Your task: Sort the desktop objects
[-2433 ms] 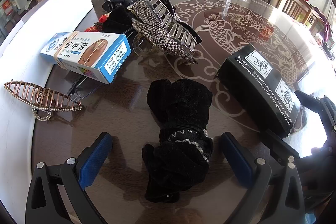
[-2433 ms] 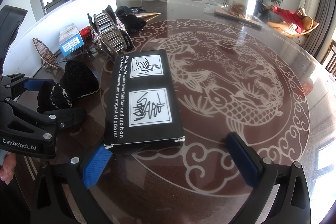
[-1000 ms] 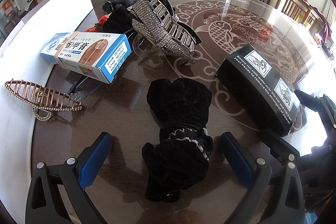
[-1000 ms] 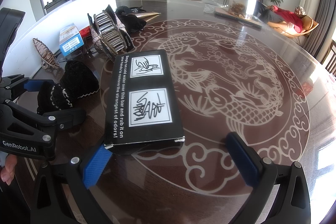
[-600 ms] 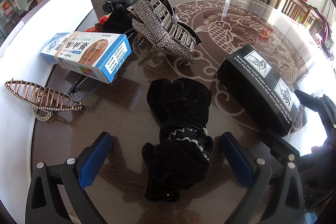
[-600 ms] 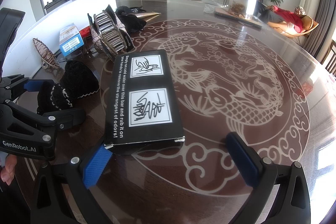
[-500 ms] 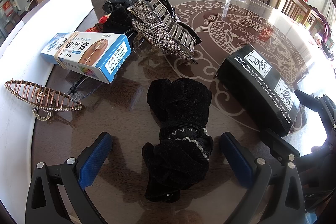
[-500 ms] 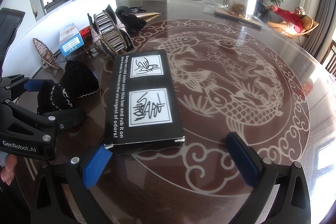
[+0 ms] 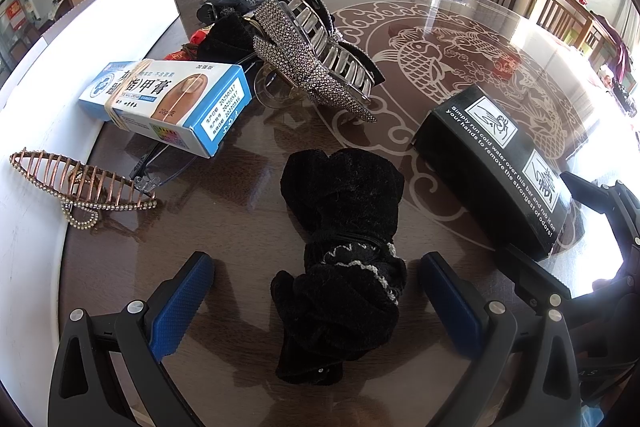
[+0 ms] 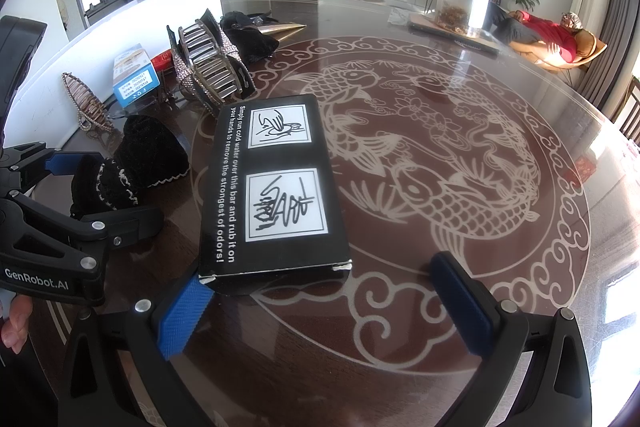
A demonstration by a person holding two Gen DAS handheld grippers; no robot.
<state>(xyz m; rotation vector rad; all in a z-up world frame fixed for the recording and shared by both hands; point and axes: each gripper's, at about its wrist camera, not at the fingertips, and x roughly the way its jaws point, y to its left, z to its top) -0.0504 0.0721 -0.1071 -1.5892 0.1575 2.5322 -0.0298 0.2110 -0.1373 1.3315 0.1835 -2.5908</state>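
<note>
- Nothing has shifted since the earlier frames: both grippers and every object sit where they were.
- Left gripper [image 9: 316, 301]: jaws wide apart, straddling one black velvet scrunchie [image 9: 344, 251] that lies between the pads without touching them.
- Ahead-left of it lie one gold hair comb [image 9: 80, 183] and one blue ointment box [image 9: 168, 103]; straight ahead, one rhinestone claw clip [image 9: 316, 55].
- Right gripper [image 10: 320, 303]: jaws spread, empty; one black box [image 10: 276, 187] lies just ahead, its near corner beside the left pad.
</note>
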